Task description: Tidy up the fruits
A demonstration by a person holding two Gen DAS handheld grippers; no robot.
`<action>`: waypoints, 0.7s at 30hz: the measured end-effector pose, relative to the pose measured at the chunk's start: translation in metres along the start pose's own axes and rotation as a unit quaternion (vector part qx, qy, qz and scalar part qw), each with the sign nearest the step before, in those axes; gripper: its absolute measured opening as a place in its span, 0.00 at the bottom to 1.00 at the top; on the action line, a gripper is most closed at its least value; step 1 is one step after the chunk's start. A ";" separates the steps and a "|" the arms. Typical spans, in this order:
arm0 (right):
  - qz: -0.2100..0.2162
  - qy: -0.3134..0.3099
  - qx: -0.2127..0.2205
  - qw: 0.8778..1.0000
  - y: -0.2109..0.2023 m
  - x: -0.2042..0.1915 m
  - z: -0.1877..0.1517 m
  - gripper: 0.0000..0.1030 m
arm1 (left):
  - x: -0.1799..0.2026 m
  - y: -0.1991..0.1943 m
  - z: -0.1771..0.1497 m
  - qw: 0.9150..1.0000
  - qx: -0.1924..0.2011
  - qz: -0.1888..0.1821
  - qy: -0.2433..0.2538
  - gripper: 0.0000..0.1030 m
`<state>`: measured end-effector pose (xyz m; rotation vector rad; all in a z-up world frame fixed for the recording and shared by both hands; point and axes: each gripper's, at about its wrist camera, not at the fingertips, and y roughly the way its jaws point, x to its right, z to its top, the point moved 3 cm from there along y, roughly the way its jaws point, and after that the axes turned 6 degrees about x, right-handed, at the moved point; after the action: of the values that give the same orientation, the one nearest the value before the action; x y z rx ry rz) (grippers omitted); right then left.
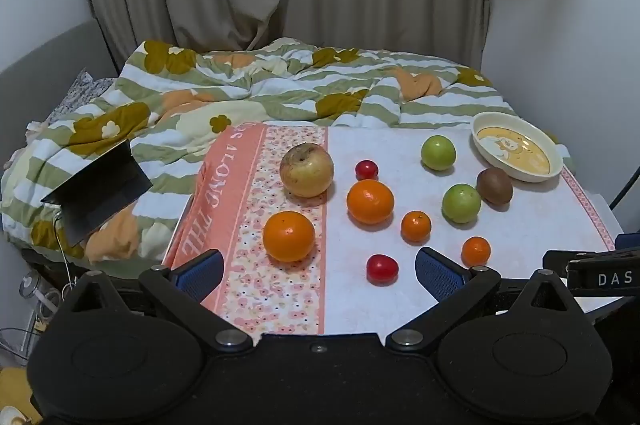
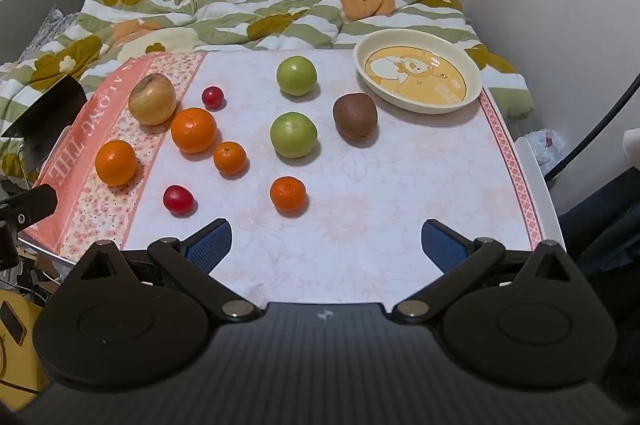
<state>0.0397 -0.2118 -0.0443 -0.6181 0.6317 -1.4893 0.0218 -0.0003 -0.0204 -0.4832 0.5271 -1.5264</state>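
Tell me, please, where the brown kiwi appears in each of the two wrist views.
Left wrist view: the kiwi lies far right, touching the near edge of the plate.
Right wrist view: the kiwi sits right of centre, near-left of the plate.
Shared landmark: the cream plate with a yellow cartoon print.
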 end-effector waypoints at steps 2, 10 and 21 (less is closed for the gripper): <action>0.002 0.001 0.005 1.000 0.000 -0.001 0.000 1.00 | 0.000 0.000 0.000 1.000 -0.001 0.001 0.002 1.00; 0.001 0.001 0.001 1.000 -0.001 -0.005 0.001 1.00 | -0.004 0.002 0.003 1.000 -0.001 -0.003 0.001 1.00; 0.001 0.008 -0.002 1.000 -0.001 -0.004 0.000 1.00 | -0.009 0.005 0.001 1.000 -0.007 -0.003 -0.002 1.00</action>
<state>0.0388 -0.2073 -0.0432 -0.6088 0.6468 -1.4925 0.0266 0.0088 -0.0226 -0.4982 0.5350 -1.5275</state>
